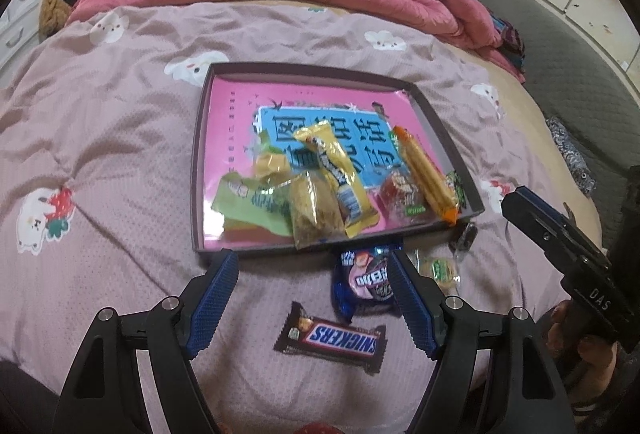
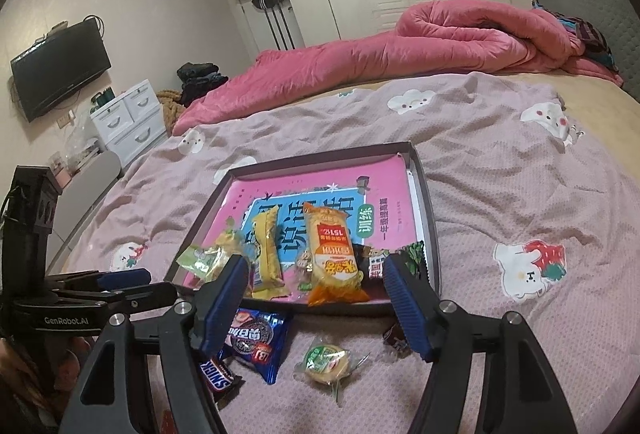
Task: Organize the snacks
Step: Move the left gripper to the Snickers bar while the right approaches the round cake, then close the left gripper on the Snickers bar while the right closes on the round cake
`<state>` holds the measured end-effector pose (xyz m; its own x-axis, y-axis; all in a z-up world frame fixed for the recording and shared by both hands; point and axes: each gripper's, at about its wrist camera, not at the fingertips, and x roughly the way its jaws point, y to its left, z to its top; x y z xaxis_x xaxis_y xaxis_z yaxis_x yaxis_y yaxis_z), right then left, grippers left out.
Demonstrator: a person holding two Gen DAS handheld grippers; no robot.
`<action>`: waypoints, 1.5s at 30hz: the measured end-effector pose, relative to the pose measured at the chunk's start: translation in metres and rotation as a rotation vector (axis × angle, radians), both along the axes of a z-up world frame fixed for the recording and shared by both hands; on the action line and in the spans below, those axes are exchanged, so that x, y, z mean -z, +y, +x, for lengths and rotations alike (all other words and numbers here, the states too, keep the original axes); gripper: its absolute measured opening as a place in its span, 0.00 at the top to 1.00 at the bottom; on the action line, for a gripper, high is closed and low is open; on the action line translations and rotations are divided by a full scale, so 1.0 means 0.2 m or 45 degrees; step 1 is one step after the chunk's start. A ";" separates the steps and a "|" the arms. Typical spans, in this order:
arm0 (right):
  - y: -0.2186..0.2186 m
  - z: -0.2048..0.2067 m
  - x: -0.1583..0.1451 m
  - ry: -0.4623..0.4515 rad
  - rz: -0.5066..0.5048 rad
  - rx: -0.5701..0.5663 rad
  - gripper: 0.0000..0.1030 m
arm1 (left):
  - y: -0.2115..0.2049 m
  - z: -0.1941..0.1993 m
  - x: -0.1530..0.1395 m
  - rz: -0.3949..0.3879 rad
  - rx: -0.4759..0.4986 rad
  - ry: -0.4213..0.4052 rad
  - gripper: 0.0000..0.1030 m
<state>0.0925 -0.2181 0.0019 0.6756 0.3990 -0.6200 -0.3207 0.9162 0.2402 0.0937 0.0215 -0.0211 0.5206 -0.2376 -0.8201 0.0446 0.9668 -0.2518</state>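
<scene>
Left gripper (image 1: 312, 298) gapes empty over the chocolate bar (image 1: 332, 340) at six o'clock from the tray (image 1: 202, 169): light, stiff, slick wrapper (pinch across its middle). Right gripper (image 2: 314, 300), also apart and empty, hovers above the round cake (image 2: 325, 361), probably soft.

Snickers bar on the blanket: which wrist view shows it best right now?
The left wrist view. The Snickers bar lies whole and unobstructed, its label readable, on the blanket before the tray. In the right wrist view only one end shows, behind that gripper's finger.

Right claw (image 2: 312, 278) gapes empty above round cookie (image 2: 326, 360).
</scene>
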 end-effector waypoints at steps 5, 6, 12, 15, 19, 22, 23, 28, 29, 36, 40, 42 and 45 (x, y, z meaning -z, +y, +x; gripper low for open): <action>0.01 -0.02 0.02 0.028 -0.009 -0.006 0.33 | -0.01 -0.02 0.02 0.016 -0.006 0.027 0.25; 0.01 -0.02 0.02 0.032 -0.012 -0.006 0.33 | -0.01 -0.02 0.03 0.020 -0.012 0.032 0.25; 0.03 -0.05 0.04 0.057 -0.029 -0.017 0.33 | -0.02 -0.04 0.04 0.025 -0.018 0.055 0.25; 0.03 -0.06 0.06 0.089 -0.036 -0.024 0.33 | -0.02 -0.05 0.05 0.020 -0.023 0.068 0.25; 0.04 -0.07 0.09 0.125 -0.055 -0.031 0.33 | -0.03 -0.06 0.08 0.017 -0.027 0.110 0.25; 0.05 -0.07 0.11 0.160 -0.079 -0.035 0.33 | -0.04 -0.07 0.12 -0.008 -0.043 0.160 0.25; 0.05 -0.07 0.12 0.171 -0.087 -0.033 0.33 | -0.04 -0.08 0.14 -0.015 -0.049 0.174 0.25; 0.05 -0.07 0.17 0.238 -0.112 -0.028 0.33 | -0.05 -0.09 0.22 -0.074 -0.091 0.266 0.25; 0.05 -0.07 0.18 0.252 -0.120 -0.025 0.33 | -0.05 -0.09 0.24 -0.079 -0.099 0.282 0.25; 0.04 -0.05 0.26 0.356 -0.144 -0.007 0.33 | -0.11 -0.10 0.31 -0.078 -0.171 0.337 0.25; 0.03 -0.04 0.28 0.381 -0.142 0.005 0.33 | -0.14 -0.08 0.33 -0.043 -0.210 0.339 0.25; 0.03 -0.04 0.29 0.390 -0.141 0.007 0.33 | -0.15 -0.07 0.35 -0.036 -0.235 0.350 0.25; 0.03 -0.03 0.30 0.405 -0.140 0.008 0.33 | -0.16 -0.05 0.37 -0.017 -0.254 0.358 0.25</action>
